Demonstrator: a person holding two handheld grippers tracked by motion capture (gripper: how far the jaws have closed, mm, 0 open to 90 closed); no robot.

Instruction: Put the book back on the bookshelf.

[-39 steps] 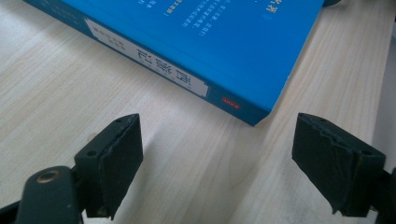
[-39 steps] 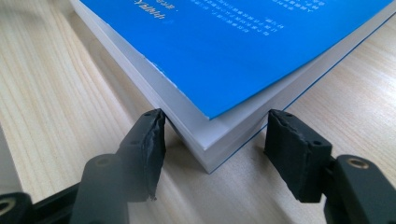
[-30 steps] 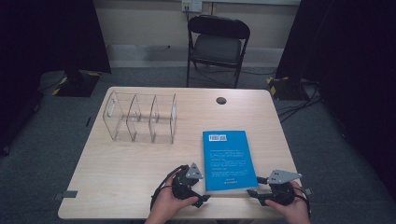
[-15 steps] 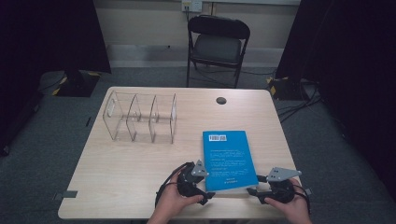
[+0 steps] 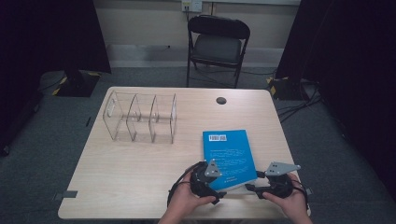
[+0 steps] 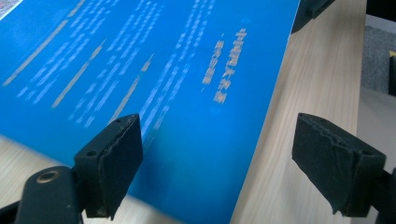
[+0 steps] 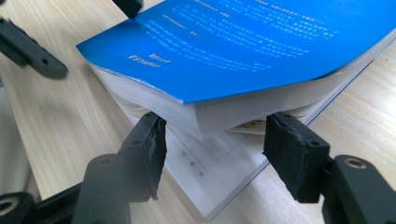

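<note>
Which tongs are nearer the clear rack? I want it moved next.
Left. The left tongs sit at the book's near left corner, on the rack's side; the right tongs are farther right.

A light wood-grain desk (image 5: 140, 186) with rounded corners is seen standing on grey carpet floor (image 5: 42, 149). A clear acrylic organiser (image 5: 142, 117) with three compartments is placed on the desk's far left part, open side up. A small dark round disc (image 5: 221, 100) is seen near the far edge, right of centre, well apart from the organiser. A blue book (image 5: 229, 151) is laid on the near right part, barcode end pointing away; its near end is lifted off the desk, with the bottom cover and a white page left flat on the wood in the right gripper view. The near left area is left bare.
</note>
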